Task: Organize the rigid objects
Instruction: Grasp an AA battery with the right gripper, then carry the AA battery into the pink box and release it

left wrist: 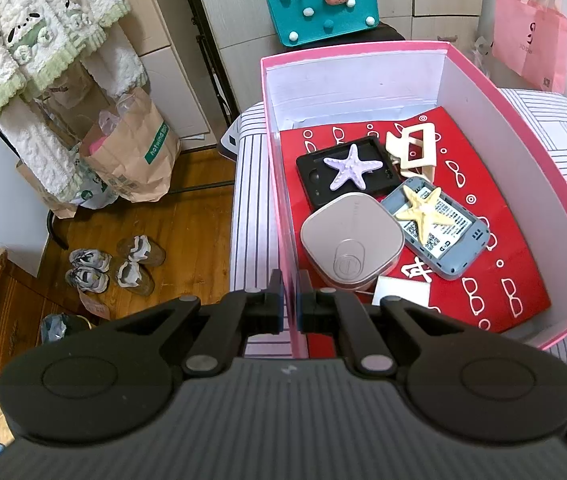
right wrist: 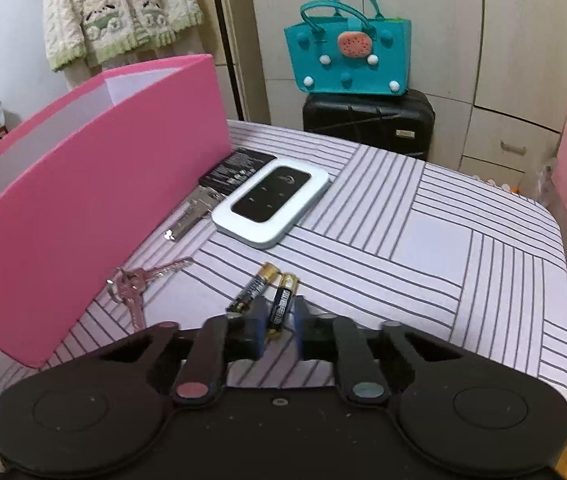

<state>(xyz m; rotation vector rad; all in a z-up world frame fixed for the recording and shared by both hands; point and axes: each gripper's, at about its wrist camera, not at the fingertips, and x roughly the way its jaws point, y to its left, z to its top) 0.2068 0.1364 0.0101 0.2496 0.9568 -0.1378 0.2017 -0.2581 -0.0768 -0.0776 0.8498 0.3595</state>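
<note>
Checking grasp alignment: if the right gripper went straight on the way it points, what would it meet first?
The right gripper already has one battery between its fingertips; pushed further it would likely meet the striped bed cover.

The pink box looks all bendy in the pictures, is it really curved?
Probably not: in the right wrist view the fisheye lens bows the pink box wall, and the bedsheet stripes curve too; in the left wrist view its rim runs straighter near the middle. Both views look sharp.
</note>
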